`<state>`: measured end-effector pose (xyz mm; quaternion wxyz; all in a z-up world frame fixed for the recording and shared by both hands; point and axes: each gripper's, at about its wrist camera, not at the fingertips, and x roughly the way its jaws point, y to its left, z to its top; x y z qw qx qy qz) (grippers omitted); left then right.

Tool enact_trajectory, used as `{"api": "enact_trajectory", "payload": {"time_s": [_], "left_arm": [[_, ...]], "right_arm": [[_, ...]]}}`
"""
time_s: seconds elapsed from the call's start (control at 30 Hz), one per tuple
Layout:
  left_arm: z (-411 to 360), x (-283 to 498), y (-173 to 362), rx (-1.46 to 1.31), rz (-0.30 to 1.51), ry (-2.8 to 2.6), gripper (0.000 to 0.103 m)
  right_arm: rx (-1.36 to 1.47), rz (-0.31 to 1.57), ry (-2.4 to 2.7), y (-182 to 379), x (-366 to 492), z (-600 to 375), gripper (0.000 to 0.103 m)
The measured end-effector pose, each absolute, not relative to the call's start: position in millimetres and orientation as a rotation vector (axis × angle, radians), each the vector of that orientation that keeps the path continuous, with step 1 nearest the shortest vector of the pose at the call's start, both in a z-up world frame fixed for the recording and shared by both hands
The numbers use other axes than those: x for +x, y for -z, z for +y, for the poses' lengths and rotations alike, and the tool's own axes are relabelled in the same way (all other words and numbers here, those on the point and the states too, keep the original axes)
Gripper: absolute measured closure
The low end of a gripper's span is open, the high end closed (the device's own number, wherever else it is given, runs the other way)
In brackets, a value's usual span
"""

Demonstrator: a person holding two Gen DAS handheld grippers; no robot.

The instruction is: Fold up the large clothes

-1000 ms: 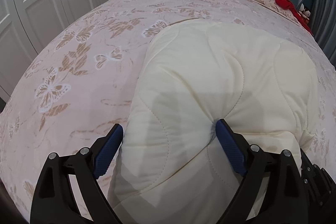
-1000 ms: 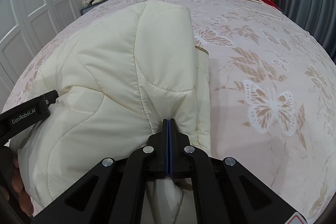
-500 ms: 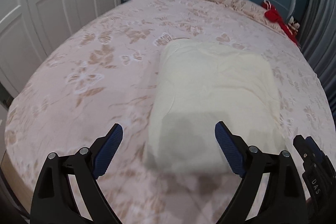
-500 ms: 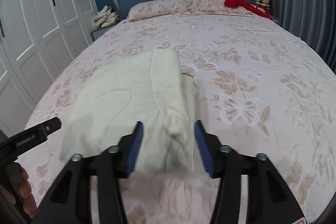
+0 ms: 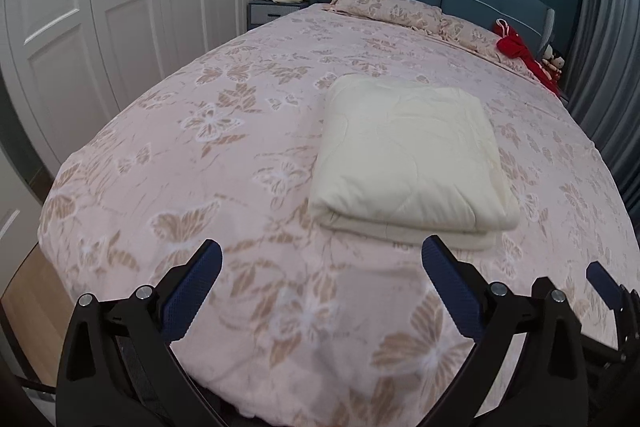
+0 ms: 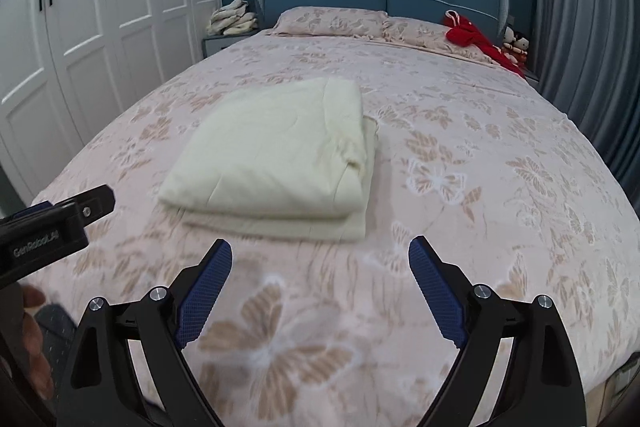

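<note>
**Claws let go, folded quilted piece left lying on the bed**

Left claw (image 5: 322,259) and right claw (image 6: 320,255) both hang above the near end of the bed (image 5: 160,163), jaws opening wide with nothing between them but patterned bedspread. Neither touches the cream quilted garment (image 5: 408,155), which lies folded in a thick rectangle at mid-frame in both views, well apart from the blue pads.

The fold looks finished, so the step in hand is judged to be the retreat. Doing it well means drawing both claws straight away from the bundle, jaws kept wide, so no pad snags the near edge or drags the layers askew. On its right side a lower layer sticks out past the top one; a light tuck there would square it, if neatness matters.

What kind of garment it is cannot be made out: sleeves, collar and fastenings are folded inside. Its underside and far edge are hidden. In the right wrist view only part of the left claw and a hand (image 6: 32,331) show at the left border.
</note>
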<state>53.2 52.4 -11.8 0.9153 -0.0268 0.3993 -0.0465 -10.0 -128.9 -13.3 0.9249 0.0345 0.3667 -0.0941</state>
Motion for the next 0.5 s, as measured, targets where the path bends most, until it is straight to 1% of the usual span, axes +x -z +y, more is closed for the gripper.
{"api": "enact_trajectory", "payload": {"time_s": [0.27, 0.5], "left_arm": [[49, 26, 13, -0.021, 0.835, 0.107, 0.005], [38, 8, 12, 0.076, 0.806, 0.113, 0.006]], "right_arm": [[0.189, 0.750, 0.229, 15, -42, -132, 0.015], [0.132, 0.743, 0.228, 14, -53, -119, 0.015]]}}
